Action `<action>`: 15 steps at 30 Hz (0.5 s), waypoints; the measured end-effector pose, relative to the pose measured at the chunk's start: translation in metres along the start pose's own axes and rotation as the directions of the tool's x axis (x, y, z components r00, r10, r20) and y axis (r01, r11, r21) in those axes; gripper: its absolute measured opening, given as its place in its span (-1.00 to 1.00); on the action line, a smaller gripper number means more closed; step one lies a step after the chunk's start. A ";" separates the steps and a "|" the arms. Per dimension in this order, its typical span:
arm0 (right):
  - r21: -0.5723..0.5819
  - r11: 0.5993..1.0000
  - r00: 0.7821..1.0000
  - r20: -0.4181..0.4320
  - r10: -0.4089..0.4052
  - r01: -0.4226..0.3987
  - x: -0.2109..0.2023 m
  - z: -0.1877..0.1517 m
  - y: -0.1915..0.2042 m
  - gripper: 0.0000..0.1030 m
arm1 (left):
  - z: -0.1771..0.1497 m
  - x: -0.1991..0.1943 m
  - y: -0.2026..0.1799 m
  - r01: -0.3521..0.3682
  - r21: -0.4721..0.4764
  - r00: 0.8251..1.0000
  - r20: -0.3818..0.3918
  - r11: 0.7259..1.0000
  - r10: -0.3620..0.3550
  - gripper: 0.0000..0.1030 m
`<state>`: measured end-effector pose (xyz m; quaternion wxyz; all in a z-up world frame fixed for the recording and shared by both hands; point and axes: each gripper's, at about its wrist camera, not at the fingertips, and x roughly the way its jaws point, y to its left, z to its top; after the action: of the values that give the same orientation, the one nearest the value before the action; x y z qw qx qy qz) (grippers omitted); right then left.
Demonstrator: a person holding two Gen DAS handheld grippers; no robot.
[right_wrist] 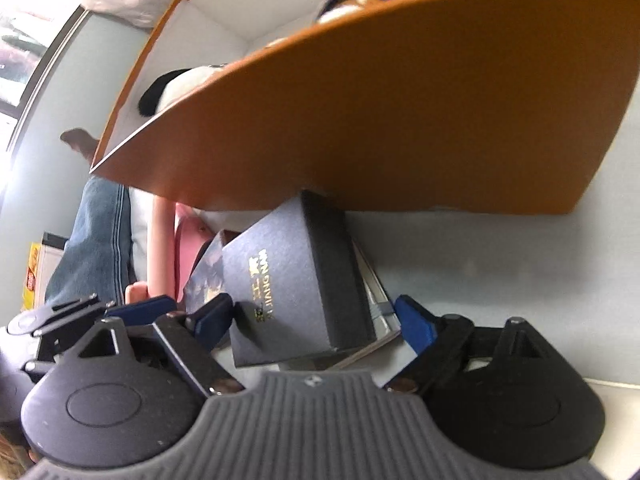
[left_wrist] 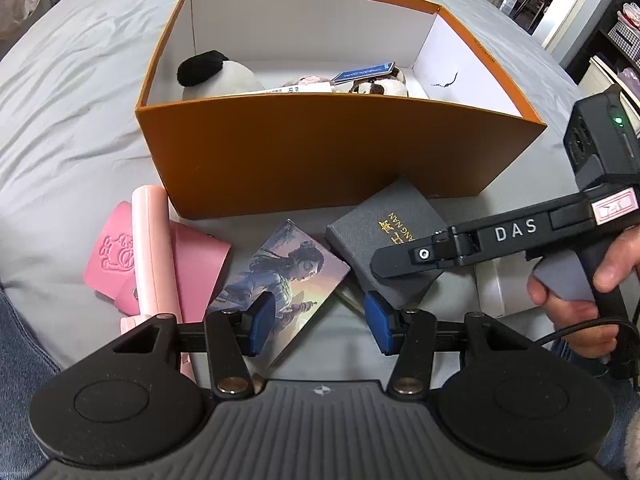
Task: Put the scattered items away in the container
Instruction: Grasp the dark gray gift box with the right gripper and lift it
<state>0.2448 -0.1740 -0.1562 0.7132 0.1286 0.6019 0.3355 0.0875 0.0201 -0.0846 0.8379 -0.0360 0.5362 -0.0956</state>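
An orange box (left_wrist: pixel 320 152) with white inner walls stands open on a grey bedsheet (left_wrist: pixel 80 100); inside it lie a black-and-white plush toy (left_wrist: pixel 212 74), a brown-and-white plush (left_wrist: pixel 384 86) and a blue card (left_wrist: pixel 362 72), with other small items too hidden to name. Outside the box, along its near wall, several things lie scattered on the sheet: a pink leather pouch (left_wrist: pixel 116 256) with an embossed figure; a pale pink cylinder (left_wrist: pixel 150 248) lying across that pouch; an illustrated card box (left_wrist: pixel 280 280) showing a painted figure; a dark grey gift box (left_wrist: pixel 384 236) with gold lettering, one corner touching the orange wall. In the right wrist view the grey gift box (right_wrist: pixel 296 276) rests on top of a flat, pale item whose edge shows beneath it. The left gripper (left_wrist: pixel 320 320) hangs over the illustrated card box, jaws apart, pads pressing on nothing; its left pad overlaps the card box in the picture, contact not determinable. The right gripper (right_wrist: pixel 316 320) points steeply down at the grey gift box, jaws spread wide to either side of the box's near end, pads clear of its sides; nothing is clamped. A hand (left_wrist: pixel 580 292) grips the right tool's handle at the right edge of the left wrist view; blue denim (right_wrist: pixel 92 240) shows beyond the pink items.
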 end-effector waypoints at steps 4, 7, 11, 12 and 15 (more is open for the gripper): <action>0.028 0.999 0.999 0.005 0.045 -0.045 -0.015 -0.001 0.006 0.24 | -0.004 -0.004 0.005 0.001 -0.016 1.000 0.006 1.000 -0.001 0.14; -0.008 0.998 0.997 0.021 0.069 -0.068 -0.028 -0.007 0.021 0.07 | -0.005 -0.008 0.008 0.003 -0.026 1.000 0.015 1.000 -0.003 0.14; -0.102 0.995 0.999 0.037 0.019 -0.015 -0.037 -0.020 0.051 0.03 | -0.006 -0.014 0.011 0.015 -0.040 1.000 0.023 0.999 -0.015 0.14; -0.136 0.991 0.999 0.047 -0.013 0.019 -0.039 -0.024 0.058 0.02 | -0.006 -0.015 0.011 0.018 -0.042 1.000 0.021 0.999 -0.017 0.14; -0.251 0.957 0.988 0.092 -0.124 0.143 -0.046 -0.037 0.081 0.02 | -0.009 -0.017 0.011 0.027 -0.058 1.000 0.005 0.998 -0.026 0.14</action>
<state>0.1810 -0.1513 -0.0819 0.7670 0.0069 0.5335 0.3565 0.0740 0.0350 -0.0749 0.8362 -0.0677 0.5366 -0.0910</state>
